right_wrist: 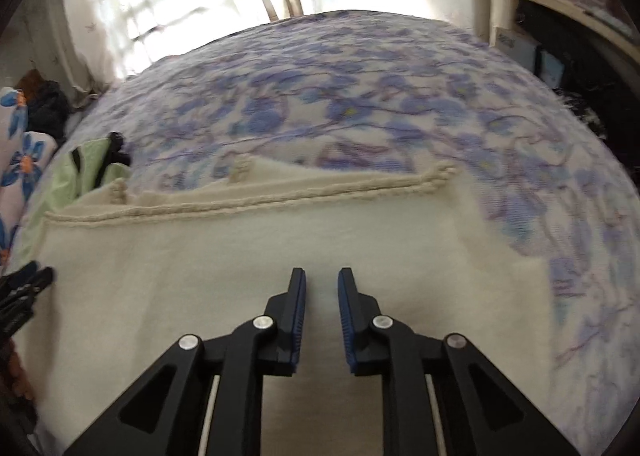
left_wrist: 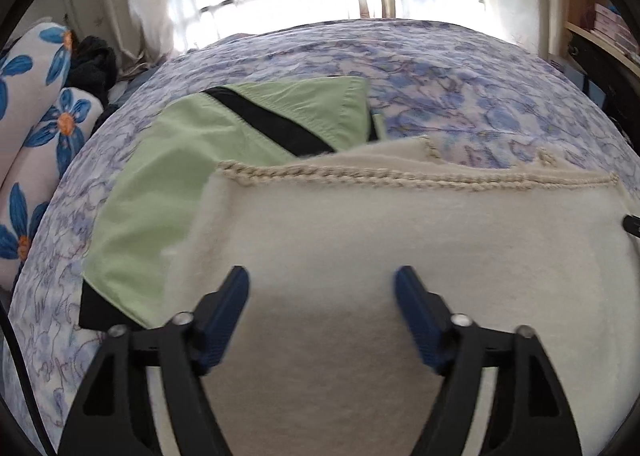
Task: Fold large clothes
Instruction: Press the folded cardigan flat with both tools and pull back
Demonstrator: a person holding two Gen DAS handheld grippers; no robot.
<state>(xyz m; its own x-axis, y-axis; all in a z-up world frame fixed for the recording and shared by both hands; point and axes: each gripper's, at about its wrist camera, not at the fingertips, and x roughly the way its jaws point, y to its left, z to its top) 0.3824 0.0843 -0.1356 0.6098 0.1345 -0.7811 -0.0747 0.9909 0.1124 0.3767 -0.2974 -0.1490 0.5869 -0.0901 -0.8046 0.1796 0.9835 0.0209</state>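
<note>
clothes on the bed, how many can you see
2. A cream garment with a braided trim lies spread under both grippers; a light green garment with black bands lies beside it on its left, partly beneath its edge. More could be hidden underneath.

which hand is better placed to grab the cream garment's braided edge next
Probably left: its tongs stand wide open over the cream garment, facing the braided edge. The right tongs are nearly closed, gripping nothing.

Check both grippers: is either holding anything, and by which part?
Nothing is held. The left gripper has wide jaws with only air between them above the cream blanket. The right gripper has a narrow gap, nothing pinched.
</note>
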